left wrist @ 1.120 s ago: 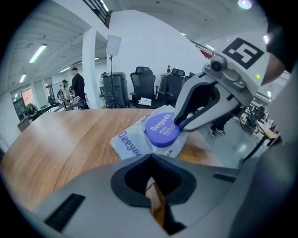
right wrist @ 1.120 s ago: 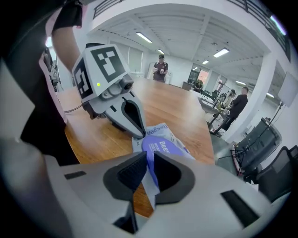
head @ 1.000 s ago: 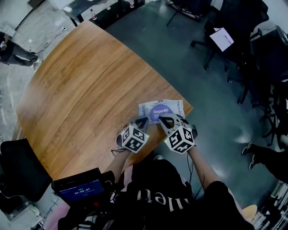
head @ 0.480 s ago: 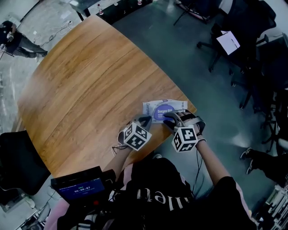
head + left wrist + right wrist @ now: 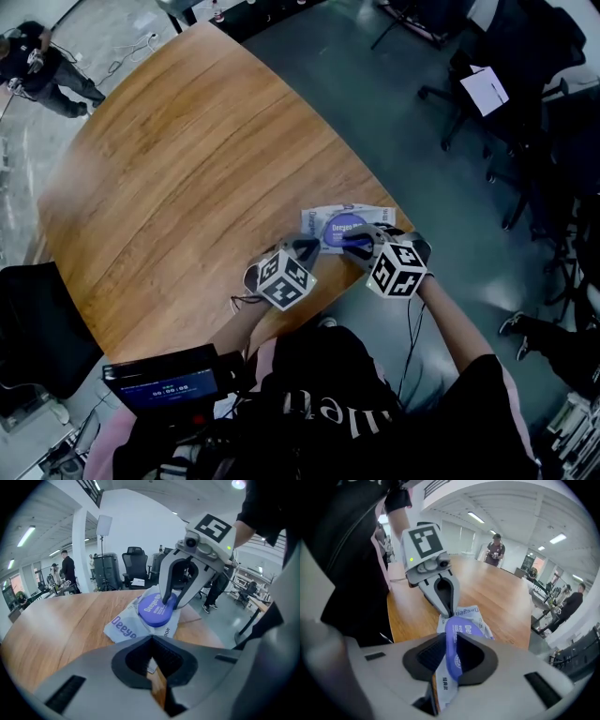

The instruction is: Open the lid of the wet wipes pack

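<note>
The white wet wipes pack (image 5: 319, 221) lies at the near right corner of the wooden table (image 5: 187, 169). Its round blue lid (image 5: 343, 228) faces up. My left gripper (image 5: 305, 248) is shut on the pack's near edge (image 5: 123, 623); the left gripper view shows white film pinched between the pads (image 5: 152, 667). My right gripper (image 5: 361, 242) straddles the lid's rim (image 5: 154, 610), and its jaws are closing with the lid (image 5: 453, 644) standing between them, touching both pads. In the right gripper view the left gripper (image 5: 446, 613) meets the pack (image 5: 471, 616) just behind the lid.
The pack sits close to the table's edge (image 5: 398, 225), with floor beyond. Office chairs (image 5: 487, 84) stand to the right. A person (image 5: 42, 66) is at the far left. A small screen (image 5: 169, 389) hangs at my chest.
The right gripper has rolled and settled over the lid, its marker cube shifting right. The left gripper has stayed on the pack's edge.
</note>
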Tool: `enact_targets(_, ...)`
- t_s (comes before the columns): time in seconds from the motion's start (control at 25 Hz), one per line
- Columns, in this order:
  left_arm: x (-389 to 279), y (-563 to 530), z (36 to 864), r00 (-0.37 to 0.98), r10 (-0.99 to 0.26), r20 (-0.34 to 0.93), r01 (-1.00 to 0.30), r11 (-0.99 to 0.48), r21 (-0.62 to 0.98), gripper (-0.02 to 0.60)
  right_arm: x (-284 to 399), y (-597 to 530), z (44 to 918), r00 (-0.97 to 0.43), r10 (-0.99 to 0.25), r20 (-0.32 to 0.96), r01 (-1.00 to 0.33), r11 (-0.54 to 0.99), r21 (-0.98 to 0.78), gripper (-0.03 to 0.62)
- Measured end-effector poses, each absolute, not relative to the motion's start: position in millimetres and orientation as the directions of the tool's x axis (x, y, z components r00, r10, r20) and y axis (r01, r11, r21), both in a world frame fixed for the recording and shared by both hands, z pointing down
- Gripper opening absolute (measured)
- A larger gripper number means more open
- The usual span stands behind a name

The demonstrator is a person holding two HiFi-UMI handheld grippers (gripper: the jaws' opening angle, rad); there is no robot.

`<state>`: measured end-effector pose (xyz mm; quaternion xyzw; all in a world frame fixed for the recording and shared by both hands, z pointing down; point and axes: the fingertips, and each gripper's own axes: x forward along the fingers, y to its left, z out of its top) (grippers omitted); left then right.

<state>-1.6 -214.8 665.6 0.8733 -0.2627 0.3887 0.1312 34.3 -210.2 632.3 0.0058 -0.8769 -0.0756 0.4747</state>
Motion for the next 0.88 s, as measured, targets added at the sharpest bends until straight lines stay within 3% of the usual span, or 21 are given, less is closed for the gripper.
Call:
enact_targets(0.68, -8.7, -225.9, 669.9, 0.578, -0.324, 0.749, -0.499, -0.866, 0.01, 0.002, 10.7, -258.5, 610.0, -0.656, -0.102, 0.748, -0.028, 0.994, 0.11, 0.058)
enact_targets(0.88, -7.3, -225.3, 669.2, 0.582, -0.332, 0.743, -0.507, -0.862, 0.012, 0.002, 2.6, -270.9, 590.3, -0.69, -0.091, 0.718, -0.001, 0.992, 0.125, 0.06)
